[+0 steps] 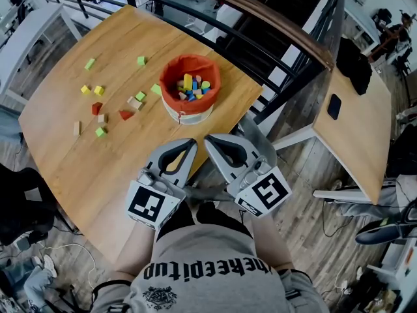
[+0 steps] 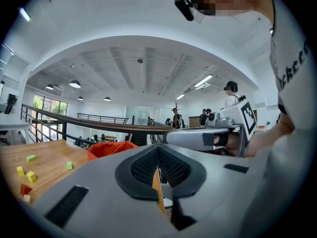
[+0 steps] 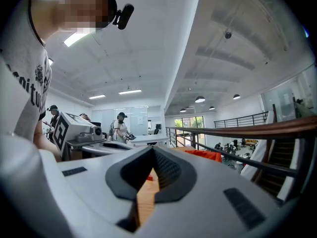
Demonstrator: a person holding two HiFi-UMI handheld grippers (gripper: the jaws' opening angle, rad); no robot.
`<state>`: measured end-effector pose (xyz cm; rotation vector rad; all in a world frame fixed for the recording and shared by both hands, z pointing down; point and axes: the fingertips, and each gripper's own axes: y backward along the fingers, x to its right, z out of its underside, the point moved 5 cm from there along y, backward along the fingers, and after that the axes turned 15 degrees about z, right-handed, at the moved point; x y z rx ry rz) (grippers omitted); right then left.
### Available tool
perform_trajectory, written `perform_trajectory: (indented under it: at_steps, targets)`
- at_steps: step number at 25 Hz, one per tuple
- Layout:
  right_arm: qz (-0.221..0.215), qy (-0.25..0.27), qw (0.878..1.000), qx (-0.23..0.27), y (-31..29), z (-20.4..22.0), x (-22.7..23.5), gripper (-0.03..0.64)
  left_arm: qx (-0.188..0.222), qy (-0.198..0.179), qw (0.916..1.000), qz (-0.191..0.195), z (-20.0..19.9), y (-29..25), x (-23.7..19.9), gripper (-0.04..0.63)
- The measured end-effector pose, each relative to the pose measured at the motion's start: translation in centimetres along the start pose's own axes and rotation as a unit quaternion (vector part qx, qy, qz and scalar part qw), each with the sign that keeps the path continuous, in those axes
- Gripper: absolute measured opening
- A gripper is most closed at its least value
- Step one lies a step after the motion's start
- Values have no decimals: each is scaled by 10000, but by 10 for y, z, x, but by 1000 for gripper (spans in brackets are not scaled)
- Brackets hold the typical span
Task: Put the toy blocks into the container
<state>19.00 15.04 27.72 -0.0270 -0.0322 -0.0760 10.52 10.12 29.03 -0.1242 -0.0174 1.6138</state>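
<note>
Currently, head view: wooden table (image 1: 78, 168) has rounded edges. The container (image 1: 168, 95) sits on it near the far right edge, just beside the railing (image 1: 260, 18), so there's tight room behind it. Loose blocks (image 1: 96, 108) lie scattered on the tabletop left of the container, mostly apart from each other; more blocks (image 1: 189, 87) are inside it. Open tabletop lies between the grippers and the container. Left gripper (image 1: 190, 143) and right gripper (image 1: 210, 139) are side by side at the near edge, close to the person's torso, tips aimed toward the container and well short of it. A second table (image 1: 352, 129) stands right, across a gap of floor.

Left gripper view: jaws clenched tip to tip, nothing between them. Container is ahead-left, with a few loose blocks further left. The right gripper crosses the right side, close by.

Right gripper view: jaws clenched too, empty. Container rim shows ahead-right, the railing running past on the right. Left gripper is close on the left.
</note>
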Motion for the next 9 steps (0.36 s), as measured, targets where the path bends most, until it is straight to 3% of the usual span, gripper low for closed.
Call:
perform_trajectory:
  at_steps: [9]
  targets:
    - [19,15,10000,-17,-2,1,0,11,36,22,10000,24,0,2,-4,14]
